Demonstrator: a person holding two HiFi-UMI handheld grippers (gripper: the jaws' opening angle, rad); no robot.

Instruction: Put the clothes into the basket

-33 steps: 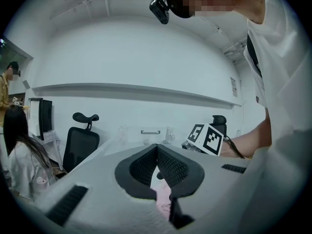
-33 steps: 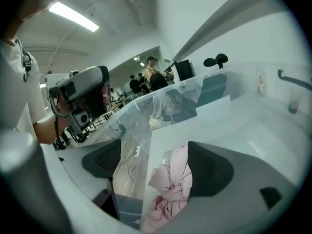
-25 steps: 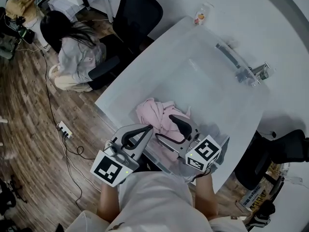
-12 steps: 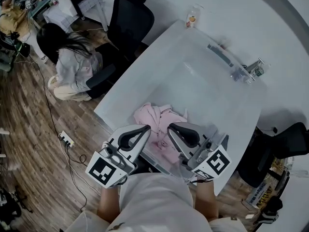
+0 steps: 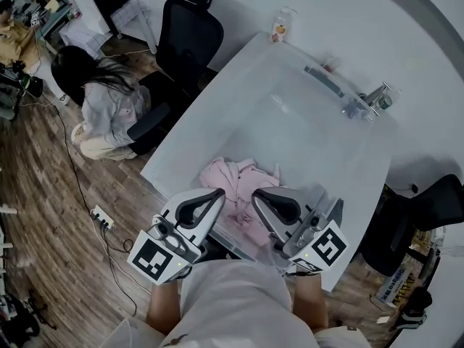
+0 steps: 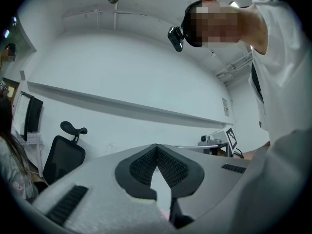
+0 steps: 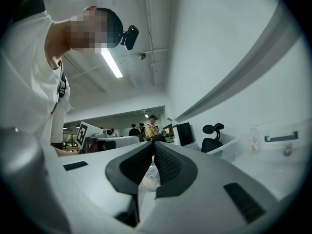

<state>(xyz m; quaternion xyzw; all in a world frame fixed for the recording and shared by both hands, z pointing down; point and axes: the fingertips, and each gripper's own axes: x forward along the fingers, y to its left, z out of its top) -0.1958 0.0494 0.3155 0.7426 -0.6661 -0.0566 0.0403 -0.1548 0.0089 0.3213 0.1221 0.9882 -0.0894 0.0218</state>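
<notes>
Now the pink clothes [image 5: 235, 176] lie bunched at the lower centre of the head view, by the near edge of the white table [image 5: 174, 154]; both grippers sit just below them in the frame, pointing up-frame into the heap; the right gripper [image 5: 262, 196] has just been closing, and its jaws are pressed together with pale crumpled cloth caught between them; the left gripper [image 5: 217, 194] also has its jaws meeting at the tips, though whether cloth is pinched there I cannot tell; the clear basket [image 5: 326, 80] stretches toward the upper right, so the carry probably runs that way, and the right gripper is nearer; whether the heap already lies within the basket's near wall is unclear.
</notes>
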